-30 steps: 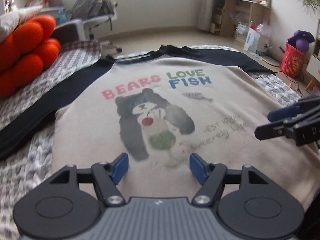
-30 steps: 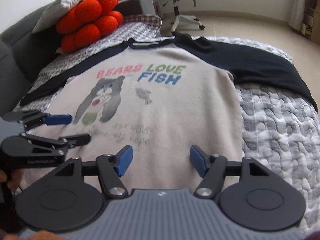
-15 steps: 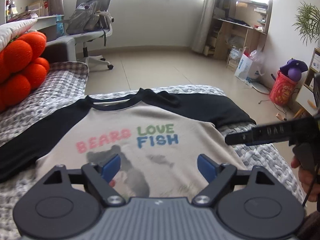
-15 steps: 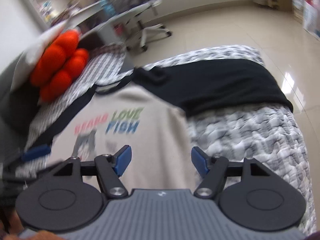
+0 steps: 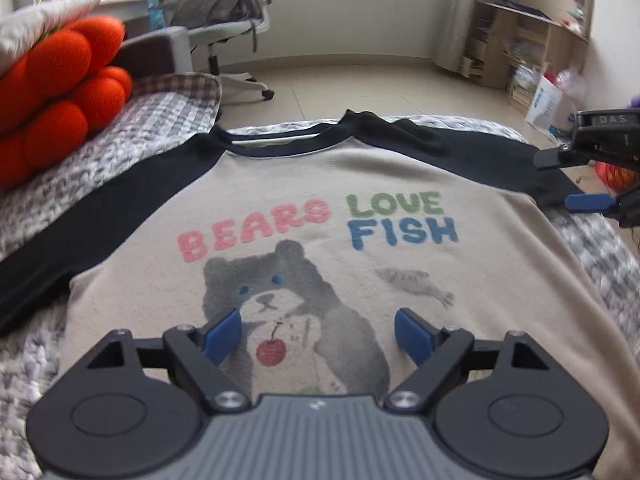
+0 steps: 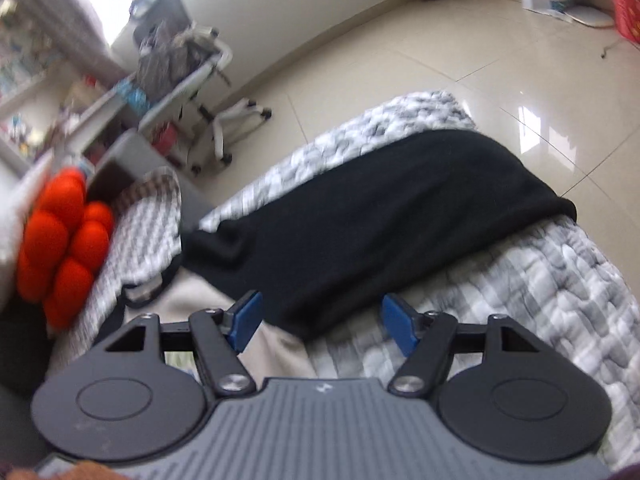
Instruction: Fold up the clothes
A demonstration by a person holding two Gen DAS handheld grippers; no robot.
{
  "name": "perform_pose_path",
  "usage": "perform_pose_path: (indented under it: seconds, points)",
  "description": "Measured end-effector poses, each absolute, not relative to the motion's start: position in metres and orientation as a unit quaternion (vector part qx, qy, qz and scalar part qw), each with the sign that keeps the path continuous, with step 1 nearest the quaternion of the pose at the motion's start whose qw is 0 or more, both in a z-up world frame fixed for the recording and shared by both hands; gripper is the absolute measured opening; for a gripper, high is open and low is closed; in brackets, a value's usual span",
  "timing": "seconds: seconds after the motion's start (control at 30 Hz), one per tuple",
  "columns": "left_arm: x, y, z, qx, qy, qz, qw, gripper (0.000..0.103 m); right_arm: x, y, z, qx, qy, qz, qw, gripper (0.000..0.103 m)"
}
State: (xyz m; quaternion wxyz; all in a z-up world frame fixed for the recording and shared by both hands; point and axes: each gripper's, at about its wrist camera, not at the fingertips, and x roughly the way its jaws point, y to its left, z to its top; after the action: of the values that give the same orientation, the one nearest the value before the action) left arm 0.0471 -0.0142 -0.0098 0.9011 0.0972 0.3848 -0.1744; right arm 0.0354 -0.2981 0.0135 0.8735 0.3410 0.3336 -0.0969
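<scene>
Since a second ago the right gripper has swung off the shirt's chest and out over its right sleeve, rolling as it went, so its view now sits tilted; the left gripper has slid across the bear print and its jaws have spread wider.

From where I stand, the raglan shirt lies flat and face up on the grey-and-white quilt, collar towards the room, beige body with a bear, a cherry, a small fish and the words BEARS LOVE FISH. Both dark sleeves are stretched out sideways; the right one drapes towards the quilt's edge near the tiled floor.

Left gripper hovers low over the bear's belly, blue pads well apart, nothing between them. Right gripper hangs above the seam where dark sleeve meets beige cloth, its pads also apart and gripping nothing; in the left view it shows at the far right edge.

An orange lumpy cushion sits beside the left sleeve, and an office chair stands beyond.
</scene>
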Motion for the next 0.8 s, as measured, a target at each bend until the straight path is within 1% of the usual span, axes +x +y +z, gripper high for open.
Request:
perform_pose_path:
  seconds: [0.17, 0.43, 0.63, 0.8]
  points:
    - [0.047, -0.013, -0.010, 0.095, 0.385, -0.166, 0.903, 0.085, 0.035, -0.323, 0.018, 0.363, 0.303, -0.137, 0.870, 0.070]
    - [0.046, -0.011, -0.008, 0.093, 0.383, -0.158, 0.905, 0.085, 0.008, -0.378, 0.006, 0.416, 0.292, -0.188, 0.840, 0.070]
    - [0.047, -0.016, -0.008, 0.088, 0.386, -0.151, 0.906, 0.085, -0.002, -0.410, -0.013, 0.489, 0.279, -0.212, 0.799, 0.070]
    - [0.046, -0.025, -0.006, 0.084, 0.385, -0.155, 0.906, 0.085, -0.003, -0.419, -0.015, 0.480, 0.276, -0.231, 0.800, 0.070]
